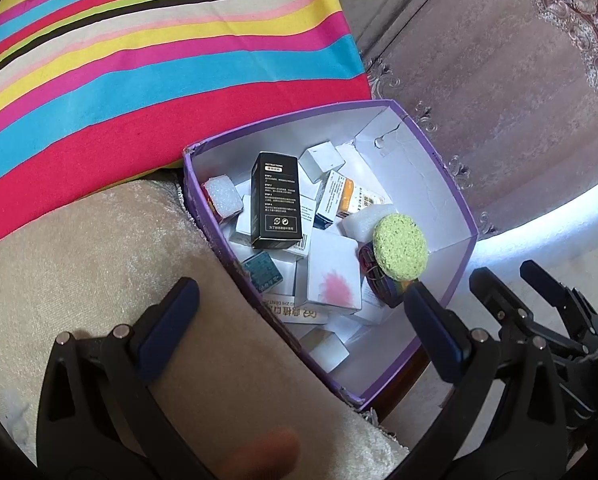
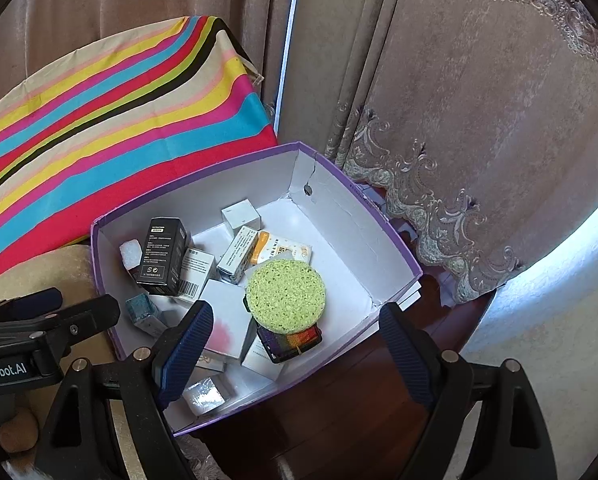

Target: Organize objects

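Both tongs hovering over the purple box (image 2: 355, 216), w/ nothing gripped: left tongs (image 1: 299, 316) gaping wide, right tongs (image 2: 297, 344) wide too. Green sponge (image 2: 285, 295) sitting atop the small cartons near box's front-right corner. Looks like between picks; next move prob needs right tongs dropping down around sponge, then closing.

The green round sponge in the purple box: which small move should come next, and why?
Probably lower the right gripper onto the green round sponge. Its jaws stand open and empty, the sponge lies on top of the pile in the purple box, right ahead of them, and nothing covers it.
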The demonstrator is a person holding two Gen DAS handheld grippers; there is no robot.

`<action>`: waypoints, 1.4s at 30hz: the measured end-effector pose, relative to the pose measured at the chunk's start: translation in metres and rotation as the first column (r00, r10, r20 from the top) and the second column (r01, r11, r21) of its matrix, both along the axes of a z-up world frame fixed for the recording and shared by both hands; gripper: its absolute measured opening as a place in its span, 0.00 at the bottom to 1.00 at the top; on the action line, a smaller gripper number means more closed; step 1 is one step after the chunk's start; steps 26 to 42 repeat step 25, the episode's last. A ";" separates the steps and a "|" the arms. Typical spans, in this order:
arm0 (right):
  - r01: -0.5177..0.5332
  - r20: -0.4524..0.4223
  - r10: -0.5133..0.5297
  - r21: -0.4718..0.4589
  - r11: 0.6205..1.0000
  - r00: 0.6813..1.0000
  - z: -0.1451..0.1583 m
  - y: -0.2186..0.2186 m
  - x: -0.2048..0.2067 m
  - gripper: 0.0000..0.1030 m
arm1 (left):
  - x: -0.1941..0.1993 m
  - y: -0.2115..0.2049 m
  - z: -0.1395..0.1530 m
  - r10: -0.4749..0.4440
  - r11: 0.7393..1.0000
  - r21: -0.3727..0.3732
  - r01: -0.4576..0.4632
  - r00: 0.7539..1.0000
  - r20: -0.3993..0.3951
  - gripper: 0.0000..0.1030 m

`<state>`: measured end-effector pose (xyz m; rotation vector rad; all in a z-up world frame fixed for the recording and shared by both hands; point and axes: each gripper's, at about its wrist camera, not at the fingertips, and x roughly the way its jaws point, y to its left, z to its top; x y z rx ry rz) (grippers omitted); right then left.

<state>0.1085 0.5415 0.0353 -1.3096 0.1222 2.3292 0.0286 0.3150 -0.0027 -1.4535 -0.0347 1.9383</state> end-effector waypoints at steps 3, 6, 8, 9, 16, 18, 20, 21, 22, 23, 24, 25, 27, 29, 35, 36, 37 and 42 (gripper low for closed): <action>0.000 0.001 0.000 -0.002 1.000 1.000 -0.001 -0.001 0.000 0.83 | 0.000 -0.001 -0.001 0.003 1.000 0.003 -0.003 1.000 0.005 0.99; -0.002 0.005 0.002 -0.006 1.000 1.000 -0.002 0.000 0.000 0.83 | -0.001 -0.001 -0.001 0.005 1.000 0.002 -0.005 1.000 0.006 0.99; -0.002 0.008 0.002 -0.009 1.000 1.000 -0.004 0.000 -0.001 0.83 | -0.001 0.000 -0.001 0.006 1.000 0.000 -0.006 1.000 0.005 0.99; -0.002 0.008 0.002 -0.010 1.000 1.000 -0.004 0.000 -0.001 0.83 | -0.001 0.000 -0.001 0.006 1.000 -0.001 -0.006 1.000 0.005 0.99; 0.002 0.013 -0.001 -0.020 1.000 1.000 -0.006 0.003 -0.001 0.83 | 0.000 0.001 -0.002 0.015 1.000 -0.005 -0.015 1.000 -0.008 0.99; 0.005 0.016 -0.004 -0.021 1.000 1.000 -0.008 0.003 -0.001 0.83 | 0.001 0.002 -0.003 0.019 1.000 -0.011 -0.019 1.000 -0.014 0.99; 0.006 0.016 -0.005 -0.024 1.000 1.000 -0.008 0.004 -0.001 0.83 | 0.001 0.002 -0.003 0.016 1.000 -0.013 -0.017 1.000 -0.021 0.99; 0.007 0.015 -0.007 -0.027 1.000 1.000 -0.009 0.005 -0.001 0.83 | 0.001 0.002 -0.003 0.015 1.000 -0.013 -0.015 1.000 -0.023 0.99; 0.009 0.015 -0.009 -0.027 1.000 1.000 -0.009 0.005 -0.001 0.83 | 0.001 0.002 -0.003 0.015 1.000 -0.013 -0.015 1.000 -0.023 0.99; 0.011 0.017 -0.010 -0.028 1.000 1.000 -0.010 0.006 -0.001 0.83 | 0.001 0.002 -0.004 0.014 1.000 -0.013 -0.015 1.000 -0.023 1.00; 0.011 0.018 -0.011 -0.031 0.999 1.000 -0.011 0.007 -0.001 0.83 | 0.001 0.002 -0.004 0.016 1.000 -0.013 -0.016 1.000 -0.024 0.99; 0.011 0.019 -0.011 -0.034 0.999 1.000 -0.012 0.007 -0.001 0.83 | 0.001 0.003 -0.004 0.017 1.000 -0.013 -0.017 1.000 -0.023 0.99; 0.011 0.019 -0.011 -0.034 0.999 1.000 -0.012 0.007 -0.001 0.83 | 0.001 0.003 -0.004 0.017 1.000 -0.013 -0.017 1.000 -0.023 0.99; 0.011 0.019 -0.011 -0.034 0.999 1.000 -0.012 0.007 -0.001 0.83 | 0.001 0.003 -0.004 0.017 1.000 -0.013 -0.017 1.000 -0.023 0.99; 0.011 0.019 -0.011 -0.034 0.999 1.000 -0.012 0.007 -0.001 0.83 | 0.001 0.003 -0.004 0.017 1.000 -0.013 -0.017 1.000 -0.023 0.99; 0.011 0.019 -0.011 -0.034 0.999 1.000 -0.012 0.007 -0.001 0.83 | 0.001 0.003 -0.004 0.017 1.000 -0.013 -0.017 1.000 -0.023 0.99; 0.011 0.019 -0.011 -0.034 0.999 1.000 -0.012 0.007 -0.001 0.83 | 0.001 0.003 -0.004 0.017 1.000 -0.013 -0.017 1.000 -0.023 0.99; 0.011 0.019 -0.011 -0.034 0.999 1.000 -0.012 0.007 -0.001 0.83 | 0.001 0.003 -0.004 0.017 1.000 -0.013 -0.017 1.000 -0.023 0.99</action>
